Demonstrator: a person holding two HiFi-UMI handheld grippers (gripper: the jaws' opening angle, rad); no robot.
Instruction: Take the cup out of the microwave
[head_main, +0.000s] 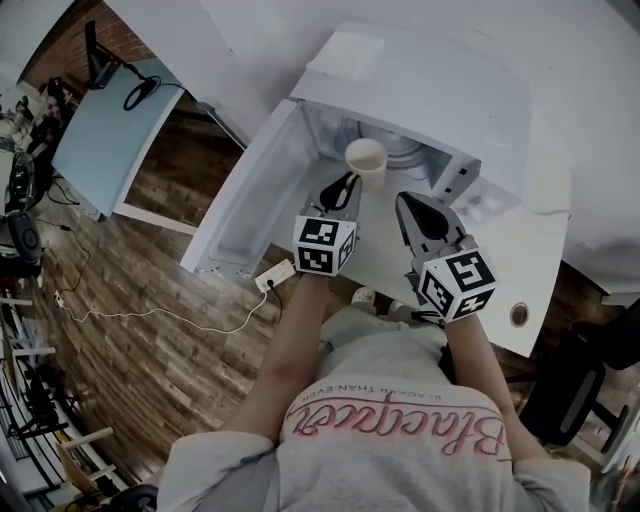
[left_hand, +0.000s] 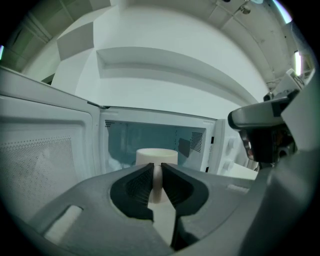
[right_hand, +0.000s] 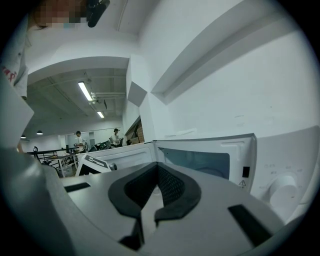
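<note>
Drawing the small cream-coloured cylindrical cup (head_main: 366, 158) clear of the white box-shaped microwave (head_main: 440, 90) calls for a slow, level pull. The left gripper (head_main: 345, 184) has its jaws clamped only on a thin upright cream strip at the cup's near side, probably the handle. The cup's body stands just beyond the tips, at the mouth of the open cavity. From these views I cannot tell whether its base rests on the cavity floor or hangs just above it, so I would lift slightly before pulling, to avoid dragging it over the front lip. A grip this narrow lets the cup swing or tip about the pads, so the wrist should stay flat and the open rim should face up. The wide white hinged door (head_main: 250, 200) stands swung out to the left of the left gripper, and the pull should run straight back towards the body rather than drifting that way. The right gripper (head_main: 404, 200) sits close on the right of the left one, its jaws together with nothing between them. It is best kept aside, leaving the bare white counter (head_main: 530, 250) beneath and behind it as a likely place to set the cup down.
</note>
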